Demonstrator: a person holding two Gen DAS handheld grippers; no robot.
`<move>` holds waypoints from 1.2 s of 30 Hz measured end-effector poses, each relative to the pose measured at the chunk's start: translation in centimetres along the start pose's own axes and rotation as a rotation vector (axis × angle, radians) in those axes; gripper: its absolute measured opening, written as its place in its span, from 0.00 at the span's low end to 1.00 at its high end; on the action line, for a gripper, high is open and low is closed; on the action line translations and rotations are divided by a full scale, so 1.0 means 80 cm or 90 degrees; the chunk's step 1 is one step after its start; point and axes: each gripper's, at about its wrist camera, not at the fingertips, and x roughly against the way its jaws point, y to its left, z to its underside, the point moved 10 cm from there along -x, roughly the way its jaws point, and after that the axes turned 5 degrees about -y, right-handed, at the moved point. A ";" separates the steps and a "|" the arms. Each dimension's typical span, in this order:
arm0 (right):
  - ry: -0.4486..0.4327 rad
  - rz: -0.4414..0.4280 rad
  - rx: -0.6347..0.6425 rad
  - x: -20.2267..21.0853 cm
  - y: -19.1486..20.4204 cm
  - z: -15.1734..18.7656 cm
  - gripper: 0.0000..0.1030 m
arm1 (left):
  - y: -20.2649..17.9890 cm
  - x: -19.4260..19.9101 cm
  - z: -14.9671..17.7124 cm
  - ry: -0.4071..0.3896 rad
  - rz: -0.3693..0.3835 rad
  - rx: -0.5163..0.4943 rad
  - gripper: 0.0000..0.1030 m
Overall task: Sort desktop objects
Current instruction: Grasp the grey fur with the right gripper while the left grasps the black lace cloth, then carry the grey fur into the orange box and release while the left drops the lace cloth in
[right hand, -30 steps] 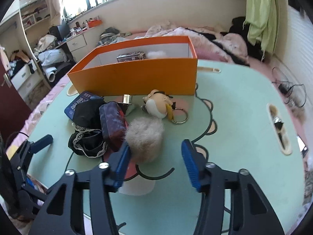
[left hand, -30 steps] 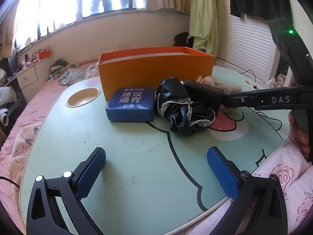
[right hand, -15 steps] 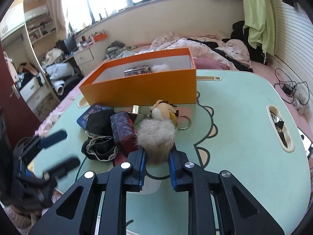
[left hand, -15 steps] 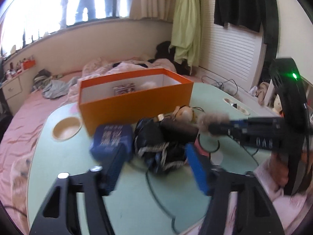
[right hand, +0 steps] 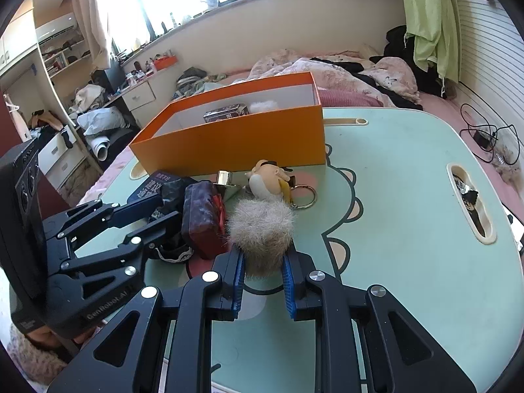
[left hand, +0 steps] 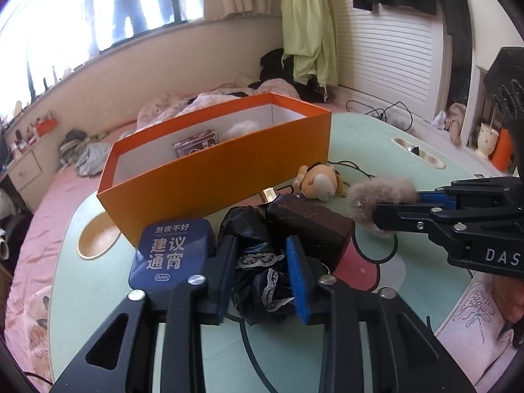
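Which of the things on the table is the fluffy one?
The grey-beige pompom, pinched by the right gripper. The blue tin, the dark red case and the little doll keychain all look smooth; only the pompom is furry.

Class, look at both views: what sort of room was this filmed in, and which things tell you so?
Most likely a bedroom: a bed with rumpled bedding, clothes hanging by the window, and a lap table set over the pink sheets.
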 end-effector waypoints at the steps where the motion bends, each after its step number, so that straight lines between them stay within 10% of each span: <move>1: 0.000 0.000 -0.001 0.000 0.000 0.000 0.20 | 0.000 0.002 -0.001 -0.003 0.006 0.001 0.16; 19: -0.044 -0.010 0.026 0.022 0.012 -0.026 0.20 | 0.030 0.096 -0.065 -0.129 0.101 0.079 0.11; 32: -0.060 -0.044 0.045 -0.018 0.025 -0.148 0.21 | 0.104 -0.001 -0.158 -0.113 0.067 0.142 0.12; 36: -0.040 -0.010 0.036 -0.076 0.020 -0.166 0.26 | 0.112 -0.042 -0.152 -0.083 0.057 0.168 0.45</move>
